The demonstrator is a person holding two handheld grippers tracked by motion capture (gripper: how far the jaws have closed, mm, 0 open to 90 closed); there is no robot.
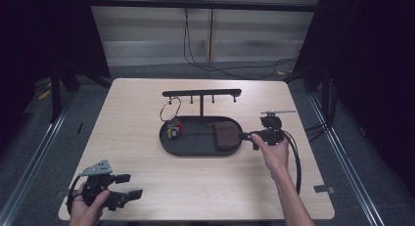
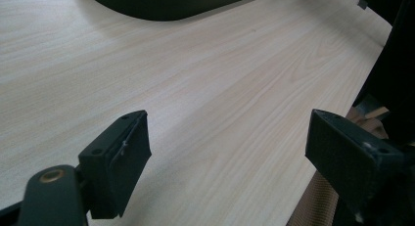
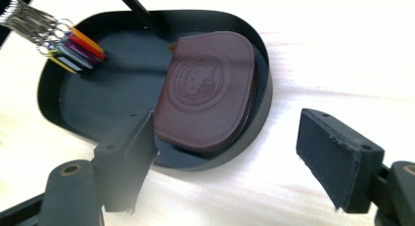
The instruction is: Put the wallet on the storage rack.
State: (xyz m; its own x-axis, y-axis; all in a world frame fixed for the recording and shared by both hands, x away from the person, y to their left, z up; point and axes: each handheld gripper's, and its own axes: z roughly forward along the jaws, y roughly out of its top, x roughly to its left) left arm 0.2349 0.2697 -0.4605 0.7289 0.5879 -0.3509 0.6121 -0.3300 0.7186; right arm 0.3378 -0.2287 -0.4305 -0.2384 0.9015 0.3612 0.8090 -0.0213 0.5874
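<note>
A dark brown zip pouch [image 1: 225,135] with an embossed round emblem lies in the right end of a black oval tray [image 1: 195,152]. My right gripper [image 1: 247,136] hovers just off the tray's right end, pointing at the pouch. In the right gripper view the jaws [image 3: 227,138] stand open, the pouch [image 3: 210,89] lies beyond them, and nothing is between the pads. My left gripper [image 1: 129,185] rests at the table's front left corner. The left gripper view has it open [image 2: 225,138] over bare wood.
A black T-shaped rack [image 1: 201,93] rises from the tray's back edge. A wire ring [image 1: 170,110] hangs from it with several coloured keys [image 3: 73,47] reaching down into the tray's left end. The table's front right edge [image 2: 342,118] is near the left gripper.
</note>
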